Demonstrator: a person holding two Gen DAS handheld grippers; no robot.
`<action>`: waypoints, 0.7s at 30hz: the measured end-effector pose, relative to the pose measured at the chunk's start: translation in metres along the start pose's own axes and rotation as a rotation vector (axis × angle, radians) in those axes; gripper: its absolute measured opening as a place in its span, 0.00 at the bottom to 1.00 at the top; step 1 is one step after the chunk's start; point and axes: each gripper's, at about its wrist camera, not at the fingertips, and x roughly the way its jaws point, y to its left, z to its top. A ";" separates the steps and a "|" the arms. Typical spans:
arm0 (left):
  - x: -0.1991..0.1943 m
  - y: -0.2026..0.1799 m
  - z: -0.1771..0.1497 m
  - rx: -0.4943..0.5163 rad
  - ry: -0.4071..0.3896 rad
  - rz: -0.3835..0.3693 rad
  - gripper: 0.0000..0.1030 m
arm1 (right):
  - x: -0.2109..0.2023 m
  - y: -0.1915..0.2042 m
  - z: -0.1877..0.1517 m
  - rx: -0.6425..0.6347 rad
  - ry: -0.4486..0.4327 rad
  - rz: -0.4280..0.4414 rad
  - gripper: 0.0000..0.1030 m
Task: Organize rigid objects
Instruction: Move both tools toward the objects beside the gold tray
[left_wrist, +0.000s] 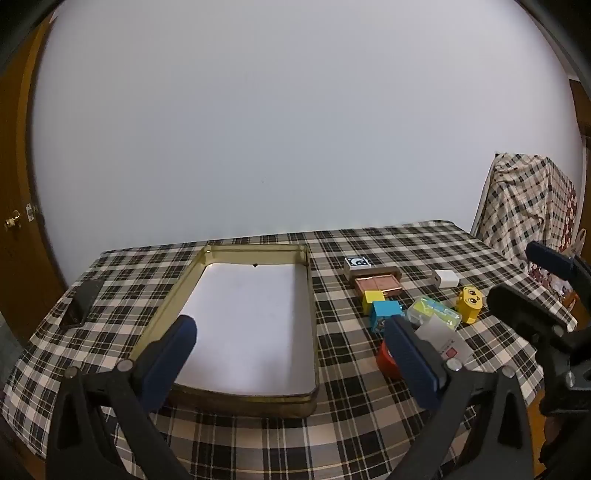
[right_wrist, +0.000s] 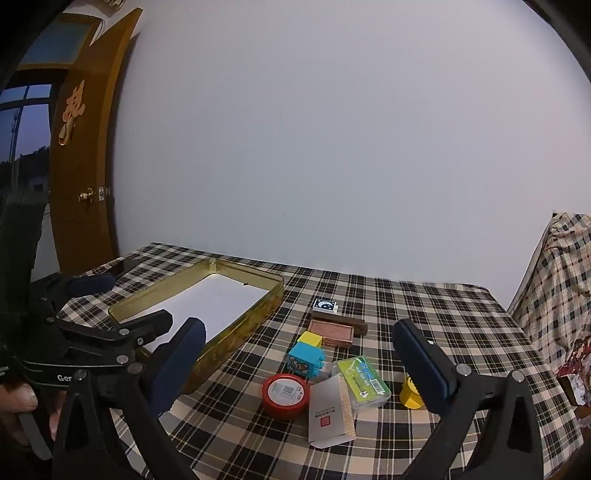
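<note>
Rigid objects lie clustered on the checked tablecloth, to the right of a shallow gold tin tray with a white floor and nothing in it. Farthest left, a dark flat item rests near the table's left edge; what it is cannot be made out. The left gripper hangs over the tray's near end, jaws spread wide and holding nothing; its right finger hides part of a red round tin and a grey-white card box in the left wrist view. Behind these sit a blue toy block, a yellow cube, a copper-topped box, a dark wooden bar and a small box with a black-and-white printed top. Next comes a clear green-labelled case. A white adapter shows only from the left wrist. A yellow figure with a cartoon face is largely hidden behind the right finger in the right wrist view. The right gripper is likewise fully spread and empty, above the cluster. At the lower left edge of the right wrist view, a hand on the left tool is cut off.
</note>
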 end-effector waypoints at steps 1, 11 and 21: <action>0.000 0.000 0.000 0.001 -0.002 0.002 1.00 | 0.000 0.000 0.000 0.000 0.000 -0.001 0.99; 0.003 0.001 -0.003 0.004 0.001 0.009 1.00 | 0.002 0.001 -0.002 0.003 0.002 0.000 0.99; 0.003 0.000 -0.005 0.006 0.000 0.012 1.00 | 0.002 0.001 -0.006 0.006 0.004 0.001 1.00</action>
